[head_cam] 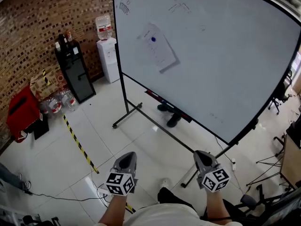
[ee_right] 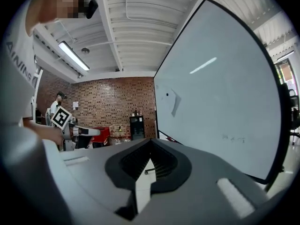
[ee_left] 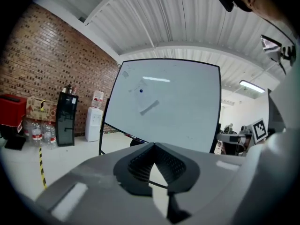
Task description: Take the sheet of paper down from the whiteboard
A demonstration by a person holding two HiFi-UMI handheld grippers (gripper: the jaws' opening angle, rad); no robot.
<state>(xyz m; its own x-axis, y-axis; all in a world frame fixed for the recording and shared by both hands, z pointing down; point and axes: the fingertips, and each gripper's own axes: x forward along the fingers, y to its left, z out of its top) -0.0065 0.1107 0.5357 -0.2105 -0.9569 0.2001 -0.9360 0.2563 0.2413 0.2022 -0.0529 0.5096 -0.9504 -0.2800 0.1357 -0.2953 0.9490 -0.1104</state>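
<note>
**Both grippers clenched and empty, paper on the board well ahead**

The sheet of paper (head_cam: 157,48) hangs tilted on the upper left part of the whiteboard (head_cam: 225,55), pinned near its top by a small round blue magnet (head_cam: 153,39). It is well apart from both tools. The left gripper (head_cam: 126,161) and right gripper (head_cam: 203,158) are held low and side by side. Each has its dark ribbed jaws pressed together with nothing between them.

Only the head view shows the glossy white floor tiles (head_cam: 141,140), a yellow-and-black tape strip (head_cam: 77,142), the board's black tubular stand (head_cam: 126,114), and a pair of dark shoes (head_cam: 169,114) behind its lower edge. It also takes in a white water dispenser (head_cam: 109,55) and a black glass-fronted cabinet (head_cam: 75,72) against the rough brick wall (head_cam: 42,18).

The two gripper views add the white corrugated ceiling (ee_left: 187,18). The left gripper view catches the other tool's marker cube (ee_left: 259,130) at its right. The right gripper view sees the board at a slant, so the paper is a narrow sliver. It also shows a distant person (ee_right: 58,100) by the bricks.
</note>
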